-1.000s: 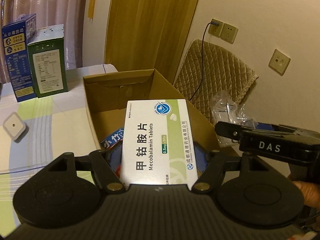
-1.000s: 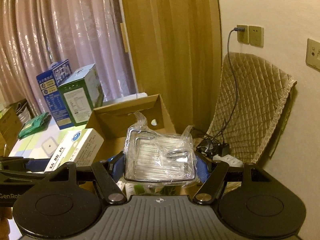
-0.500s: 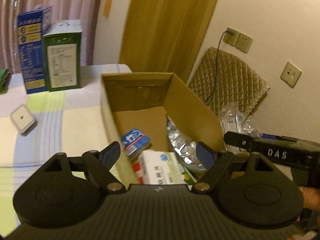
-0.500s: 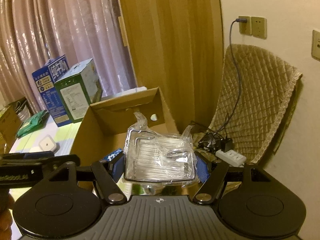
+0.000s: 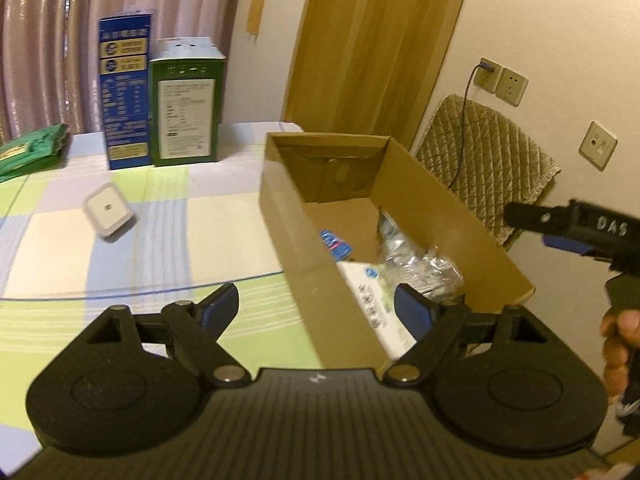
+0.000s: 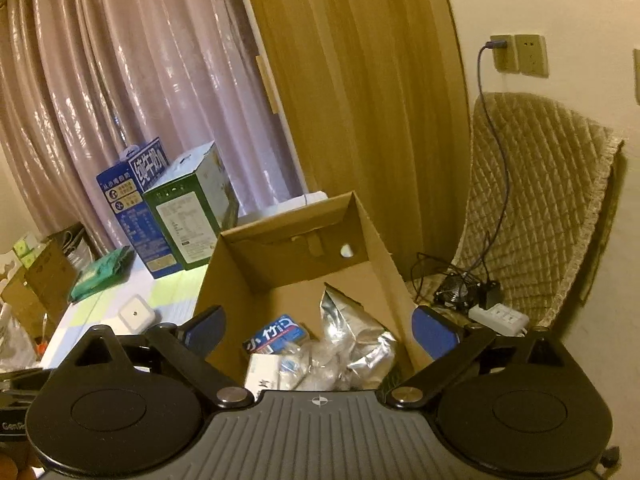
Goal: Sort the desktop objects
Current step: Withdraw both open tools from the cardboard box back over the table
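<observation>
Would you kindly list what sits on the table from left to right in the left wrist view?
Green packet → white square device → blue carton → green carton → cardboard box.

Matt cardboard box [image 6: 372, 240], crinkled glossy foil bag [image 6: 352, 332], quilted cloth cover [image 6: 532, 200]

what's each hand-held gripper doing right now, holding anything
left hand-held gripper: jaws opening, nothing between them.
right hand-held gripper: jaws opening, nothing held, over the cardboard box.
</observation>
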